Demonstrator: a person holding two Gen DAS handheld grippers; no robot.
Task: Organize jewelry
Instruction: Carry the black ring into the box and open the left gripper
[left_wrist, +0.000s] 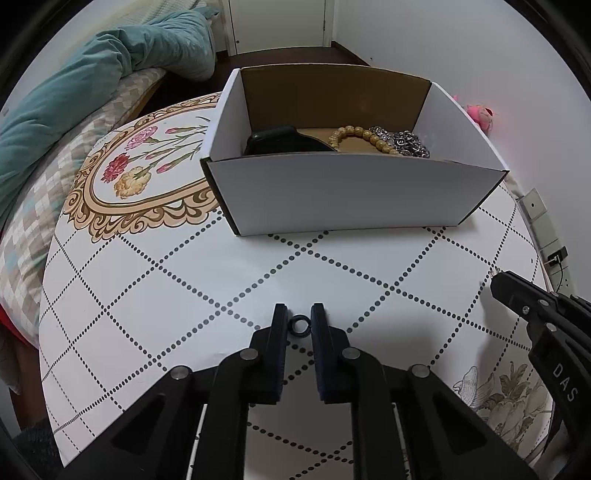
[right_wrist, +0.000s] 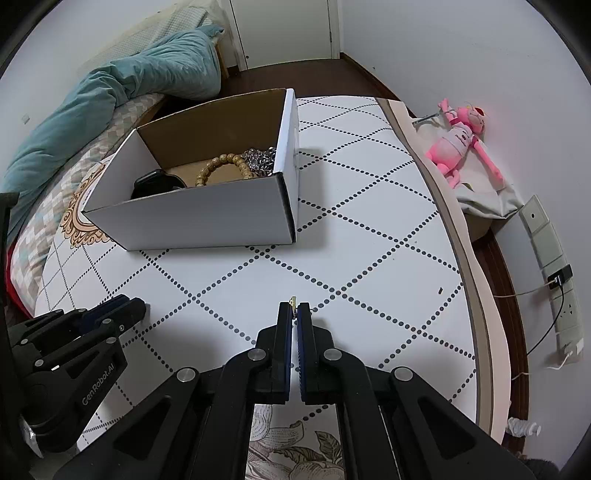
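- Left tongs (left_wrist: 299, 314) low over the counter (left_wrist: 177, 288), slightly apart, straddling a small black ring (left_wrist: 299, 326); contact with the ring not clear.
- Right tongs (right_wrist: 294, 310) nearly together, clamped on a small gold-coloured piece (right_wrist: 293, 303) poking out at the tips, kind of jewelry too small to tell.
- White cardboard box (left_wrist: 351, 192) farther back on the counter, open at the top.
- Inside the box: wooden bead bracelet (left_wrist: 356, 136), silver chain (left_wrist: 402, 142) touching it, dark object (left_wrist: 280, 142) on the left side.
- Pink plush toy (right_wrist: 460, 142) beyond the counter's right edge, near the wall.
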